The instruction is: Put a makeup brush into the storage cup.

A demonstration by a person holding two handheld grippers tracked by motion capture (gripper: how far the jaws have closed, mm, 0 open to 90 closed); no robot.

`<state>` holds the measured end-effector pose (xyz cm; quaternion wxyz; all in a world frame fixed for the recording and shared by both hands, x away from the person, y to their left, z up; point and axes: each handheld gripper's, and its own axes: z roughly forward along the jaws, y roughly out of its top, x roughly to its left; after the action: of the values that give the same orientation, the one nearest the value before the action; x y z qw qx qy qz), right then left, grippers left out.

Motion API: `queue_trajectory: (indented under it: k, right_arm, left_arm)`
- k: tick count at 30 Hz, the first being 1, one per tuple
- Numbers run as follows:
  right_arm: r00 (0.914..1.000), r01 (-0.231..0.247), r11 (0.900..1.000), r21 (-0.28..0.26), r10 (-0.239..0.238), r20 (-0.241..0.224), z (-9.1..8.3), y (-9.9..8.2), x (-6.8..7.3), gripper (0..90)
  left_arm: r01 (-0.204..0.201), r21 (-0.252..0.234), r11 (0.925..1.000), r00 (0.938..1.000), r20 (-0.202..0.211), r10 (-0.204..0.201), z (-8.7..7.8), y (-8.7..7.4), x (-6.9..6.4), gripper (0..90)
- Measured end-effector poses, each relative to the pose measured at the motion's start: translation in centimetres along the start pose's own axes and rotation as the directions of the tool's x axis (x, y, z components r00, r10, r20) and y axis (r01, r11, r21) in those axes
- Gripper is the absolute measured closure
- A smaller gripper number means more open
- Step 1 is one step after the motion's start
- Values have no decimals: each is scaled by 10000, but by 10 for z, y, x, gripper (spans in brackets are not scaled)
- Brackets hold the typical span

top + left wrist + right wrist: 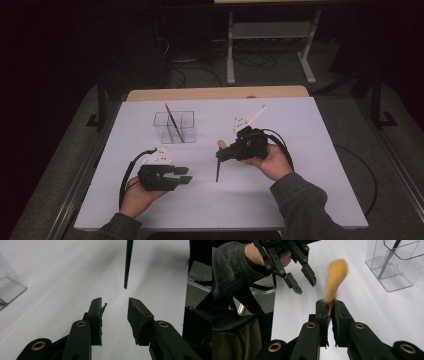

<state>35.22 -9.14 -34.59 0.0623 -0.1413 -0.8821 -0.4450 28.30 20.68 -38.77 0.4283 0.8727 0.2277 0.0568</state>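
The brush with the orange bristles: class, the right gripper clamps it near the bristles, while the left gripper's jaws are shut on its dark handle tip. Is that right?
Not quite. The right gripper does clamp the brush near its bristles, but the left gripper holds nothing: the left gripper view shows its jaws apart, with the handle tip beyond them.

Black left gripper and right gripper, brass rivets, white plates on top, black cables trailing; sleeves look dark grey

Left tongs agape, right tongs clamped
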Motion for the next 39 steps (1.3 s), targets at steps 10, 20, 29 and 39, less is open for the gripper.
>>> queue_trajectory:
  k: [10,20,29,39]
  right_arm:
    - [9998,-82,9999,100,80,196,-4,2,-7,825]
    - [9994,-104,9993,351,92,340,-5,5,-13,825]
    - [9988,-217,9988,446,197,448,-6,10,-18,825]
    - [9980,-313,9987,401,289,569,-9,16,-25,825]
  left_arm:
    - [293,-7,9996,9988,-400,-293,-7,-12,3,608]
    - [372,-31,9993,9966,-737,-374,-13,-23,6,581]
    - [456,-113,9989,9946,-933,-465,-17,-27,5,548]
    - [489,6,9988,9928,-1091,-485,-17,-31,4,531]
